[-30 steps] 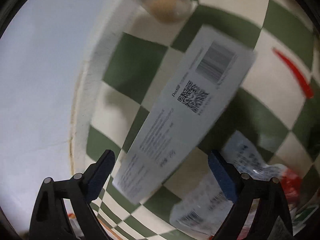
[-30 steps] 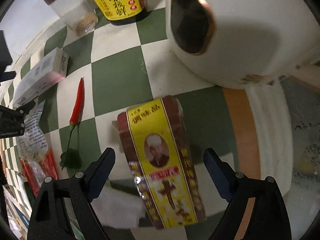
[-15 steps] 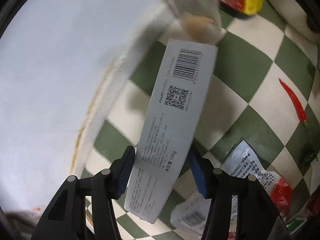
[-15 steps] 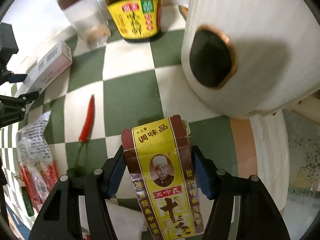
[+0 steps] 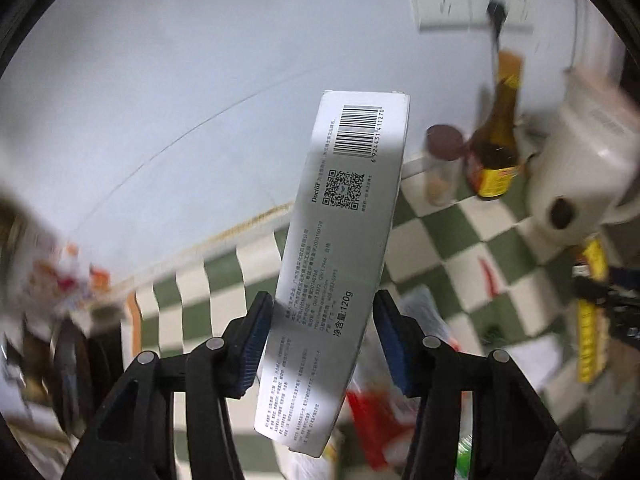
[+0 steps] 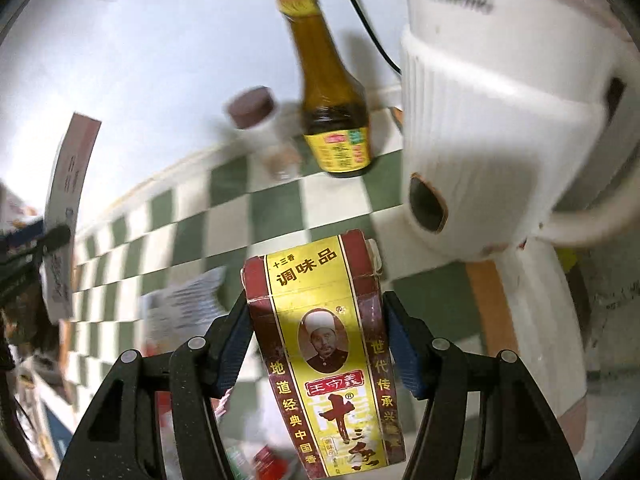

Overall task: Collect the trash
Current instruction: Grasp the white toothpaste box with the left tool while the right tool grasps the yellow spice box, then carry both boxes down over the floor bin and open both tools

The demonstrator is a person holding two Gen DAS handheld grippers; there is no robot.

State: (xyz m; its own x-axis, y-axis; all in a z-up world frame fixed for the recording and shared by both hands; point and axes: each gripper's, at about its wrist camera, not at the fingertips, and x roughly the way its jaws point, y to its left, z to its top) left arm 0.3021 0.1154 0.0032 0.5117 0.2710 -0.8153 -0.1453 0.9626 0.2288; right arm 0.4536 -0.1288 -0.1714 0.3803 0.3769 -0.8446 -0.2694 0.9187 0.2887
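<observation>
My left gripper [image 5: 323, 334] is shut on a long white toothpaste box [image 5: 340, 248] with a barcode and QR code, held up above the green-and-white checked table [image 5: 432, 236]. My right gripper [image 6: 316, 340] is shut on a red-and-yellow spice box [image 6: 328, 344] with a man's portrait, lifted off the table [image 6: 272, 208]. The white box also shows at the left of the right wrist view [image 6: 66, 208]. Crumpled wrappers [image 5: 420, 312] and a red chili [image 5: 490, 276] lie on the table below.
A brown sauce bottle [image 6: 332, 112], a small glass jar with a brown lid [image 6: 264, 136] and a big white kettle [image 6: 500, 128] stand by the wall. A wall socket with a black cord [image 5: 496, 8] is above them. Blurred clutter [image 5: 60, 300] sits at the left.
Both grippers closed on their boxes and lifted them off the table. Both views have tilted up towards the wall.
</observation>
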